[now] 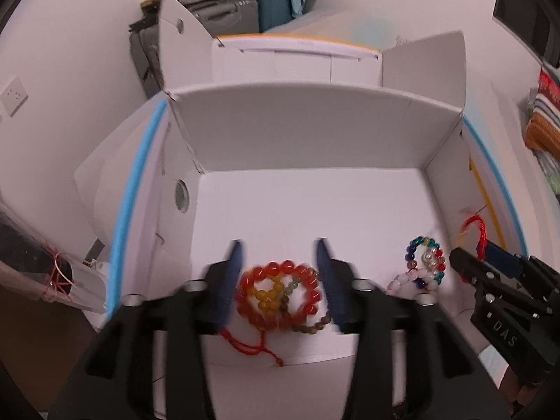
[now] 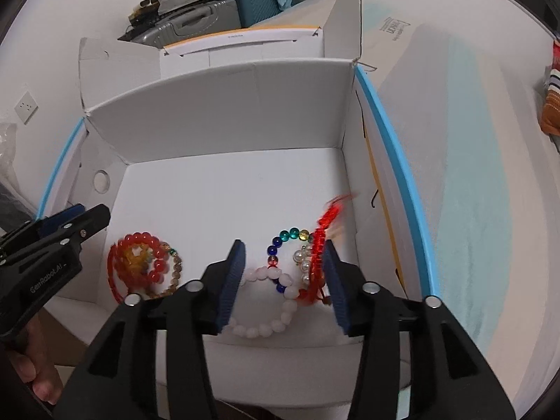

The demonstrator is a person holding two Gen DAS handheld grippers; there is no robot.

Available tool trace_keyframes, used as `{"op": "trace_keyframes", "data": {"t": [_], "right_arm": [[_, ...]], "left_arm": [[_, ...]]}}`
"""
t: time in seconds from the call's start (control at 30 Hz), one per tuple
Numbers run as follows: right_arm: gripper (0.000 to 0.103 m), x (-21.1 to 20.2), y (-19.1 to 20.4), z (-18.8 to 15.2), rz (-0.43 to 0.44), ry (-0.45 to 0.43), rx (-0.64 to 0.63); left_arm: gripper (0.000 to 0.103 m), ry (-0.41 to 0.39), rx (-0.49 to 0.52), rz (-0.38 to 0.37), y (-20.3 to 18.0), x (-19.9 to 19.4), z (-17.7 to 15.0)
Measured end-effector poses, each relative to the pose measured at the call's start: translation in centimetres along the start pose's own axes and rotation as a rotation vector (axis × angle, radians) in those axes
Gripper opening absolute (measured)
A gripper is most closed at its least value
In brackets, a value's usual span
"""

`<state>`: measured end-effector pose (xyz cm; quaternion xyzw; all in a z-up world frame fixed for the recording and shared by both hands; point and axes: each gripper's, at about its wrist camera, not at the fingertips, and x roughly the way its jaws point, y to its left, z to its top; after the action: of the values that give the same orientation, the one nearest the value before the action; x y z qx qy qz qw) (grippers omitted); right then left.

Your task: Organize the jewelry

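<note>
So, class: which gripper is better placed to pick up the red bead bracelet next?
Left. The left gripper is open with the red bead bracelet right between its fingers. The right gripper hovers over the other pile, by the white bracelet and a red cord.

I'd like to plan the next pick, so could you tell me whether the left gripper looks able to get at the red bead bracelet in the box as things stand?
Probably yes. The left gripper is open with its fingers either side of the red bead bracelet, and nothing lies between them. Yellow and olive strands overlap it inside the white box, so they may come along.
</note>
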<state>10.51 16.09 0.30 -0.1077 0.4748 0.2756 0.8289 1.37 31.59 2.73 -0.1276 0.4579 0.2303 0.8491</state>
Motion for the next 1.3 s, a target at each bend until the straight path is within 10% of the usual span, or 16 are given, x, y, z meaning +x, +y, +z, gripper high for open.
{"op": "trace_keyframes", "data": {"t": [0.1, 0.3, 0.8, 1.3], "right_arm": [[0.073, -2.1, 0.1, -0.2, -0.003, -0.058, 0.004], [0.086, -6.0, -0.1, -1.2, -0.016, -0.151, 0.002], [0.095, -12.2, 0.6, -9.5, -0.112, -0.326, 0.006], [0.095, -11.7, 0.8, -11.8, -0.107, -0.312, 0.010]], "left_arm": [[0.074, -0.043, -0.007, 0.005, 0.2, -1.7, -0.2], [0.097, -0.138, -0.020, -0.016, 0.5, -6.1, -1.5], [0.097, -0.229, -0.042, -0.050, 0.9, -9.7, -10.1], [0.097, -0.216, -0.005, -0.025, 0.6, -9.0, -12.0]]}}
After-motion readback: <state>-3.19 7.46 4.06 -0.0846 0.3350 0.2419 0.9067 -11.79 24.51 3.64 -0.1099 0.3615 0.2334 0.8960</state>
